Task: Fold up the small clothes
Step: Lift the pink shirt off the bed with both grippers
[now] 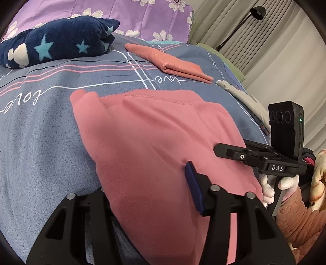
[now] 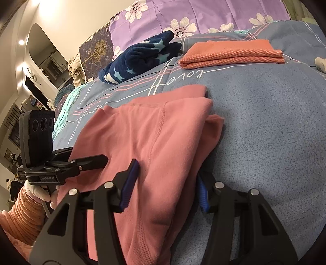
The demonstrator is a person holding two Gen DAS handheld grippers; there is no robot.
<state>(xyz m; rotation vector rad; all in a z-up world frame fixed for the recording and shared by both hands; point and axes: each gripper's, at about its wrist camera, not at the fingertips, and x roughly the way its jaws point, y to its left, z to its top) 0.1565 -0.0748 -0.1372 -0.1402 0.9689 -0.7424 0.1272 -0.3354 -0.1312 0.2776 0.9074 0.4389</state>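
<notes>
A pink garment [image 1: 154, 138] lies partly folded on the blue-grey bedspread [image 1: 40, 130]; it also shows in the right wrist view [image 2: 146, 142]. My left gripper [image 1: 150, 195] is open, its jaws straddling the garment's near edge, with the cloth between the blue pads [image 1: 193, 189]. My right gripper [image 2: 165, 187] is open too, its jaws straddling the garment's right folded edge, a blue pad [image 2: 130, 183] on each side. Each gripper shows in the other's view, at the garment's side.
A folded orange garment [image 1: 171, 63] lies farther back on the bed [image 2: 232, 54]. A navy star-patterned fleece [image 1: 55, 46] sits at the back left, against purple floral pillows [image 2: 203, 14]. A floor lamp [image 1: 256, 12] and curtains stand to the right of the bed.
</notes>
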